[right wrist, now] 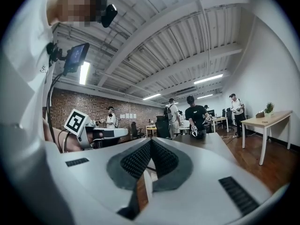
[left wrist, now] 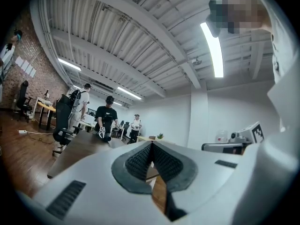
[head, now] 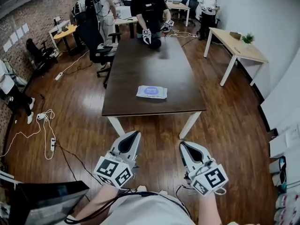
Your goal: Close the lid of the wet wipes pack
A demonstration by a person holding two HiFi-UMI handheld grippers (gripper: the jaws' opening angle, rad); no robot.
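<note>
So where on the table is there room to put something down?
Most of the dark table is bare: the wide middle, between the wet wipes pack near this end and the person working at the far end. Bare strips lie either side of the pack too. The far end is crowded.

My left gripper (head: 133, 136) and right gripper (head: 183, 146) side by side, both level, jaws together, nothing held

A person (head: 150, 8) stands behind the dark table (head: 140, 64).
</note>
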